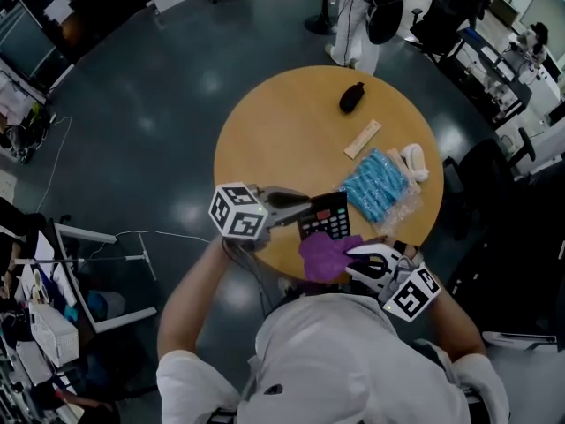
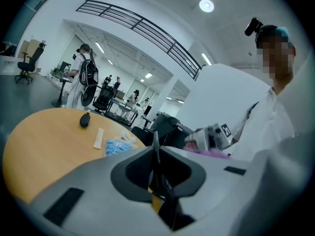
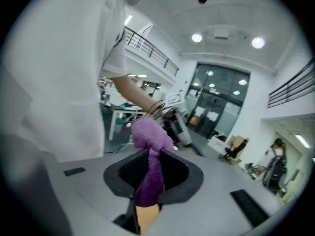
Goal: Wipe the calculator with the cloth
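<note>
l gripper (image 2: 156, 173) jaws nearly together, clamped on the thin edge of the calc (image 1: 325, 217). in the left gripper view the calc shows edge-on, a narrow dark blade between the pads. r gripper (image 3: 150, 181) jaws pinched on the purple cloth (image 3: 150, 146): the middle is squeezed flat between the pads and a wad bulges out past the tips.

head view: calc is at the near edge of the table (image 1: 282, 122), keys up. l gripper has it by the left side. cloth is bunched over the calc's near end, w/ r gripper just right of the cloth. can't tell if the calc rests on the table or is held just off it. both grippers are close together in front of the person's chest, marker cubes on the outer sides.

further out on the table: blue packet (image 1: 375, 184) just right of and beyond the calc, white item (image 1: 413, 161) beside the packet's right side, wood strip (image 1: 362, 139) beyond the packet, black object (image 1: 351, 97) toward the far side, well apart from the calc. bystander w/ backpack (image 2: 83, 80) stands past the table's far edge. desks and office chairs around the room.
</note>
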`<state>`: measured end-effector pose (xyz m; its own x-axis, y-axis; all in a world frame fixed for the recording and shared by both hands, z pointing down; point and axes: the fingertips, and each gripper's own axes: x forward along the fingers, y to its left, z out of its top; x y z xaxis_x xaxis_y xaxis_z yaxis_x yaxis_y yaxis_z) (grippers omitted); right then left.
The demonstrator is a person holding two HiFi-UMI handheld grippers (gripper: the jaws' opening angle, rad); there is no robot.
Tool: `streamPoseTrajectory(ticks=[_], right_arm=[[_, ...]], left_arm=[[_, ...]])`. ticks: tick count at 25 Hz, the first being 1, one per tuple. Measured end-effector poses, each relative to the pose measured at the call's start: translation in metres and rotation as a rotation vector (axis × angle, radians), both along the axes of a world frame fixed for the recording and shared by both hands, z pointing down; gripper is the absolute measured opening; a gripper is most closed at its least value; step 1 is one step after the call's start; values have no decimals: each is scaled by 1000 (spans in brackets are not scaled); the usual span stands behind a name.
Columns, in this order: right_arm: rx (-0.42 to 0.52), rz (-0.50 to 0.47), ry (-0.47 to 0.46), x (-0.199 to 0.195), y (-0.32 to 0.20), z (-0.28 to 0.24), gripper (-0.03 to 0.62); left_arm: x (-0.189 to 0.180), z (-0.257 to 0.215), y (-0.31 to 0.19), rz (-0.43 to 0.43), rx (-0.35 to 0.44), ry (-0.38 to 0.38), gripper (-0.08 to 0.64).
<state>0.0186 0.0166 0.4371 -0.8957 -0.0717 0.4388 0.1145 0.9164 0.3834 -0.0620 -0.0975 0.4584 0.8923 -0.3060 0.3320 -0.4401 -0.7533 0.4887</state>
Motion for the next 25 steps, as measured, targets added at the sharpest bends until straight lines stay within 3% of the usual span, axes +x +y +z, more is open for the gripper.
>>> streamPoseTrajectory(ticks=[3,7,11,18,21,23,25], right_arm=[[142,164,-95,7,-60,-37,74],[202,240,-69,2,-97,-30,74],[155,188,-24,-5,-66,0,74],[12,62,105,2,9,67,74],[-76,25,161,17,29,89,74],[-156,57,115,28,27,81,74],[-198,105,-1,32,12,49,74]], left_arm=[[5,-1,6,27,-1,14,46],[17,-14,12,28,17,79,46],[13,-19,15,-15,20,126,46],[-11,-14,19,-85,45,113,46],[-19,-11,20,-116,101,90,46],[-23,-6,23,-124,168,21,46],[-22,1,28,-109,225,-63,46]])
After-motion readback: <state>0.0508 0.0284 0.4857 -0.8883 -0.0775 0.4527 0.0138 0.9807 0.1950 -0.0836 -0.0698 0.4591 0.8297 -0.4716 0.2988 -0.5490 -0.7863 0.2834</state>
